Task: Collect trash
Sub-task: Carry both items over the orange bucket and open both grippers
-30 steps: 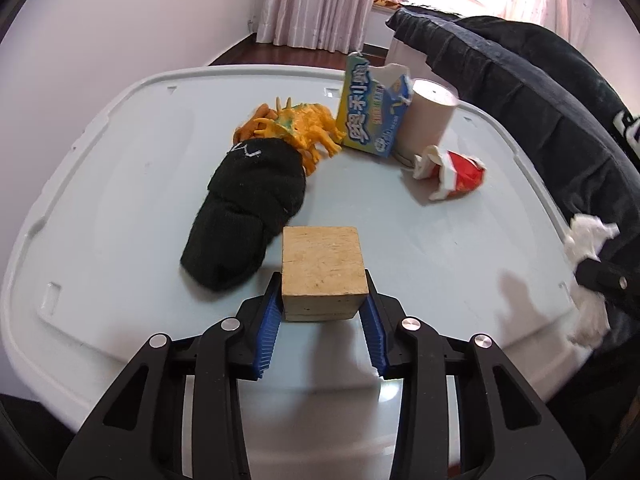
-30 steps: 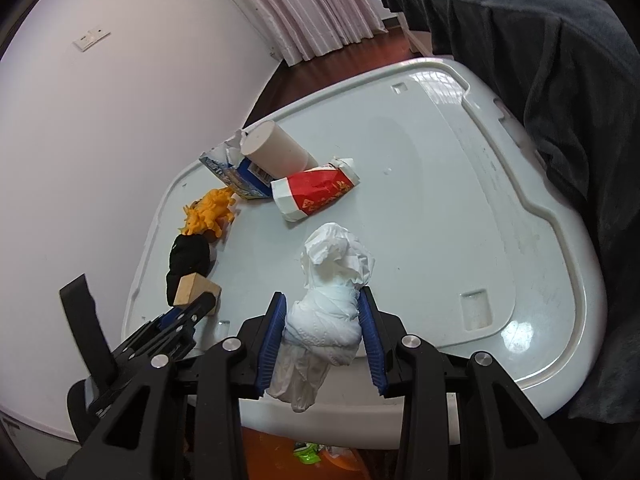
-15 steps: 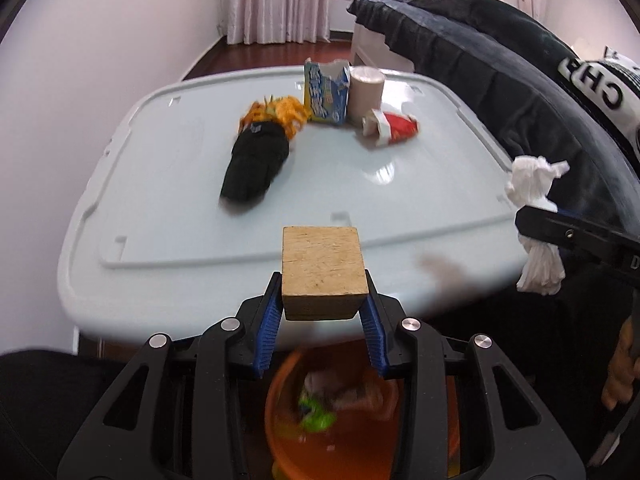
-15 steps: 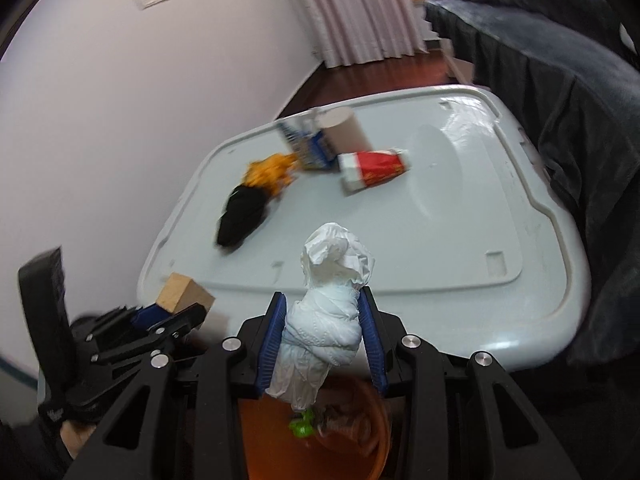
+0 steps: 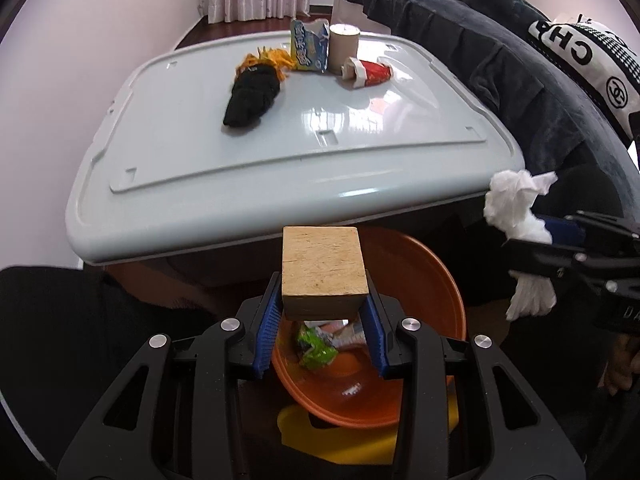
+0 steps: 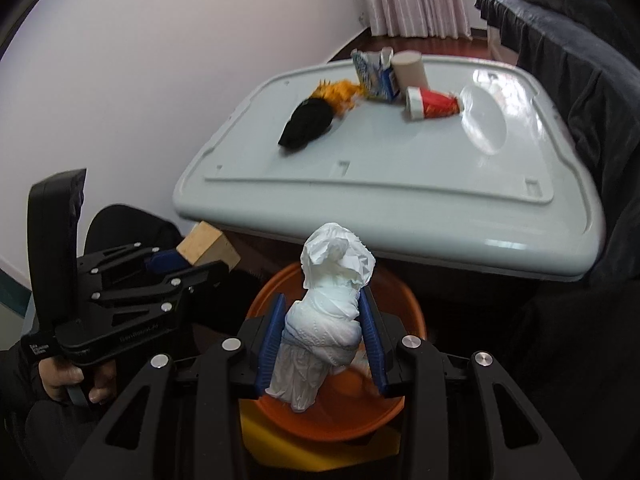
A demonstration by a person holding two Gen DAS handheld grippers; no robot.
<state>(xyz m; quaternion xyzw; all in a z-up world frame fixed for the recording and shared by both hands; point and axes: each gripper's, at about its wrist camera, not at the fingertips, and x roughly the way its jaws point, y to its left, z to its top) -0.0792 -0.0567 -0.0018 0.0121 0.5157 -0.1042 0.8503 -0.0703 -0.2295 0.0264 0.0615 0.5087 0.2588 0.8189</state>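
My left gripper [image 5: 323, 300] is shut on a wooden block [image 5: 323, 270], held above an orange bin [image 5: 420, 280] that has wrappers inside. My right gripper [image 6: 324, 320] is shut on a twisted wad of white tissue [image 6: 334, 292] over the same orange bin [image 6: 340, 420]. From the left wrist view the tissue [image 5: 516, 208] shows at the right. The wooden block [image 6: 208, 244] shows at the left of the right wrist view.
A pale grey lid [image 5: 180, 152] serves as a table behind the bin. On it lie a black cloth [image 5: 252, 94], an orange toy [image 5: 272, 58], a blue snack bag [image 5: 308, 46], a cardboard tube [image 5: 344, 48] and a red-white wrapper [image 5: 368, 72]. A dark covered sofa [image 5: 500, 60] stands at the right.
Both grippers have drawn back from over the lid to above the orange bin, each still gripping its item. The lid's objects now lie farther away.
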